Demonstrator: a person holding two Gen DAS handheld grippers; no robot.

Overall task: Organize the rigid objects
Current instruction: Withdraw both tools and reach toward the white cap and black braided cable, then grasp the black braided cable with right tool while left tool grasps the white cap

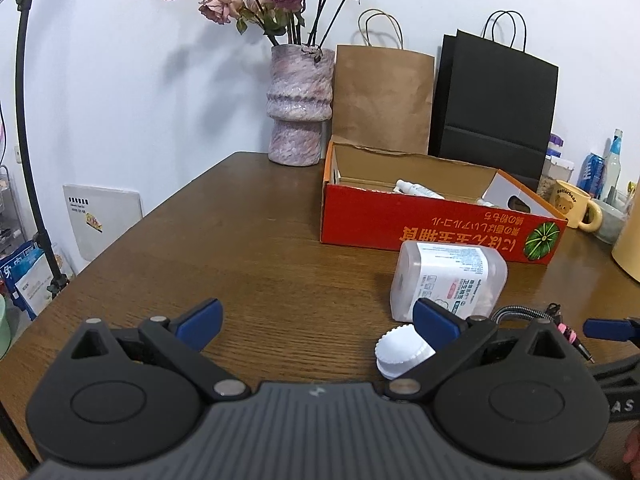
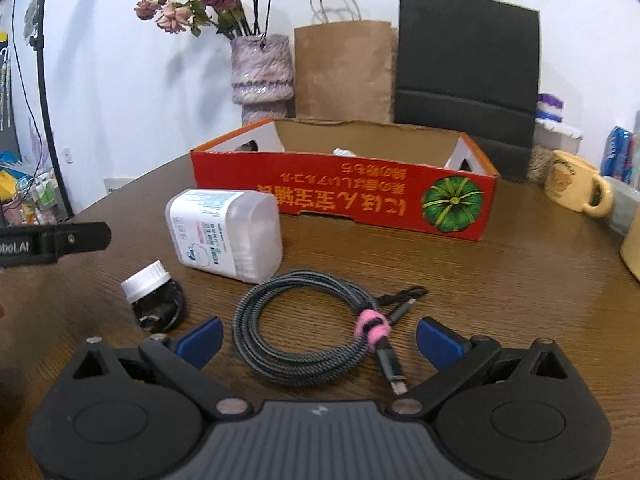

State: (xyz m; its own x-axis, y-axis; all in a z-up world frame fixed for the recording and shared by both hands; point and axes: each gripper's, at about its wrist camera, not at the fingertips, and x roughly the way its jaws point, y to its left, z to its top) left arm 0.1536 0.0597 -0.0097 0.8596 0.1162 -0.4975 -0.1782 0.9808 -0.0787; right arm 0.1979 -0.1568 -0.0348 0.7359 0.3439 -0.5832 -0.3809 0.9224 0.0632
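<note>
Your left gripper [image 1: 318, 326] hovers low over the wooden table [image 1: 240, 240] with its blue-padded fingers spread wide and nothing between them. Just past its right finger lies a clear plastic tub [image 1: 448, 284] on its side, label up, and a small bottle with a white ribbed cap [image 1: 402, 350] sits right beside that finger, partly hidden behind it. Your right gripper [image 2: 320, 344] is also spread open and empty, with a coiled braided cable [image 2: 304, 328] lying on the table between its fingers; a pink strap [image 2: 370, 328] binds the coil and its plug end points back toward the gripper body. In the right wrist view the tub [image 2: 226, 234] lies just beyond the cable, and the little dark bottle with the white cap [image 2: 154, 300] stands tilted near the left finger. Behind these things an open red cardboard box [image 2: 344, 196] with a green pumpkin picture sits on the table; a white bottle [image 1: 418, 190] lies inside it. At the back edge stand a vase of dried roses [image 1: 300, 108], a brown paper bag [image 1: 382, 100] and a black paper bag [image 1: 496, 108], with a yellow mug [image 2: 576, 188] off to the right.
</note>
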